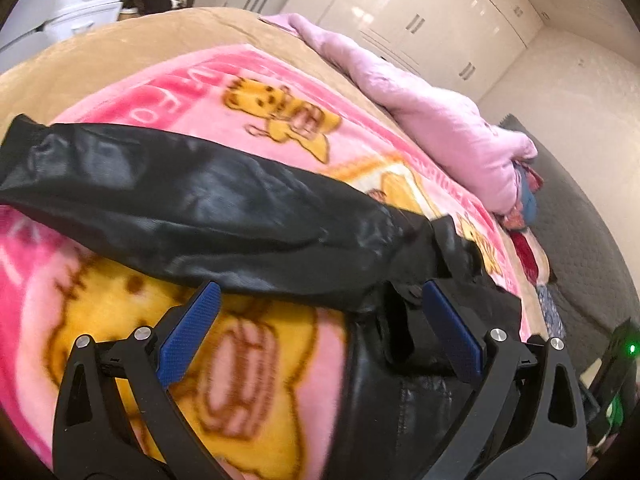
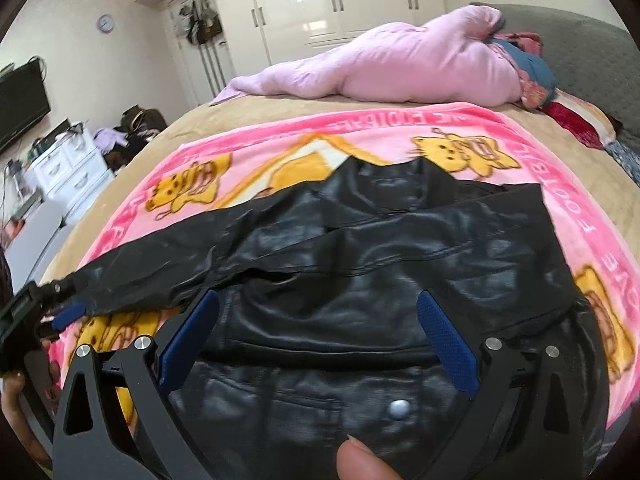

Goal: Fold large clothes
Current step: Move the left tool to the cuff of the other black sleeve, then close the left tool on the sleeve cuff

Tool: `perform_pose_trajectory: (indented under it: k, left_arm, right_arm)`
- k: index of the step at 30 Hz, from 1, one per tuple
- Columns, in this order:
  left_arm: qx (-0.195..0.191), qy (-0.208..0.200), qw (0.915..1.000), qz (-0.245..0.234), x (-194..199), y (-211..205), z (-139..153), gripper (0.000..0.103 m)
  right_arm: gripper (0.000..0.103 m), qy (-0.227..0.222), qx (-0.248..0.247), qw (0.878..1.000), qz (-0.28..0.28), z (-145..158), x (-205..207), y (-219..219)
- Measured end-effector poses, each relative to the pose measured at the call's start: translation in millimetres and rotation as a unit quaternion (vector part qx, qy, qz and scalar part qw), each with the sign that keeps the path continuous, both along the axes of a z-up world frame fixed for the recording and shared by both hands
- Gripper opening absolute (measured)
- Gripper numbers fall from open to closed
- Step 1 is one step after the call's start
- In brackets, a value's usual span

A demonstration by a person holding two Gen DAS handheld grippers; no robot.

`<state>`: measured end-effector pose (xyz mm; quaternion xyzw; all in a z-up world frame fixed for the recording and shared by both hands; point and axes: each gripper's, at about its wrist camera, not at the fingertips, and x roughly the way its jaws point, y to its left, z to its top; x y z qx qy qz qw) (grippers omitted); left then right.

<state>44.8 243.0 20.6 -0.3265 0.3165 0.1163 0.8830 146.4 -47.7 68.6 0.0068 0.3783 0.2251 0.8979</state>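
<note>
Black jacket (image 2: 360, 264) spread across frame centre on a pink blanket (image 2: 400, 128), on a bed (image 2: 168, 136). One sleeve (image 1: 180, 200) stretched toward the frame's left. Left gripper (image 1: 320, 300) with jaws wide apart, holding nothing, poised at the sleeve's lower edge. Right gripper (image 2: 318, 308) likewise wide open and empty, over the jacket body. Snap (image 2: 400, 408) at lower centre. Pink bedding (image 2: 400, 68) heaped at upper right.
</note>
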Motion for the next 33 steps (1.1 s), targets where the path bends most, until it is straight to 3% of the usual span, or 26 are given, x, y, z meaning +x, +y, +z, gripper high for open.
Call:
perform_pose_trajectory:
  k: [20,29,33]
  left_arm:
    - [-0.036,-0.001,0.9943,0.1,-40,70,-9,0.094]
    - [-0.053,0.024,0.9847,0.164,-57,109,-29,0.094]
    - [-0.097,0.017,0.9736,0.206,-70,137,-50,0.094]
  right_arm:
    - [0.099,-0.009,-0.036,0.993,0.116,-3,-24,117]
    - [0.099,0.007,-0.042,0.988,0.146,-25,-35,134]
    - [0.099,0.024,-0.042,0.99,0.13,-36,-28,124]
